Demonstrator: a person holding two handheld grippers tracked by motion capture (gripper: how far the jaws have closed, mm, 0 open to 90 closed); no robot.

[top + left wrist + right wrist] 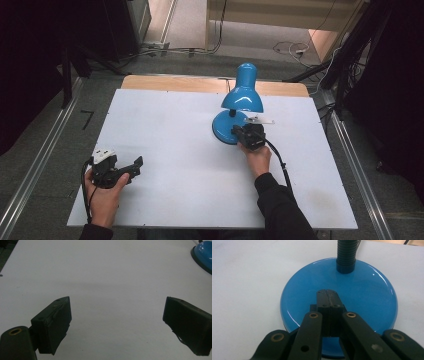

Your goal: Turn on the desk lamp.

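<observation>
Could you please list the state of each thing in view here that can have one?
lamp: upright on the table, shade tilted down, no glow to be seen.
right gripper: shut, tips over the lamp's base, nothing between the jaws.
left gripper: open, nothing between the jaws, low over the white table.

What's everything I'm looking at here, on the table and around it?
Desk lamp: one, glossy blue, far middle of the table; round base, ribbed neck, shade tilted away.
Table: one, white top, wooden strip at the far edge.
Floor cables: several, white and black, beyond the table.
Left gripper: one, black, jaws wide apart over bare table, near left corner.
Right gripper: one, black, jaws shut together, tips over the lamp base.
Hands: two, one on each gripper; right arm in a dark sleeve.
</observation>
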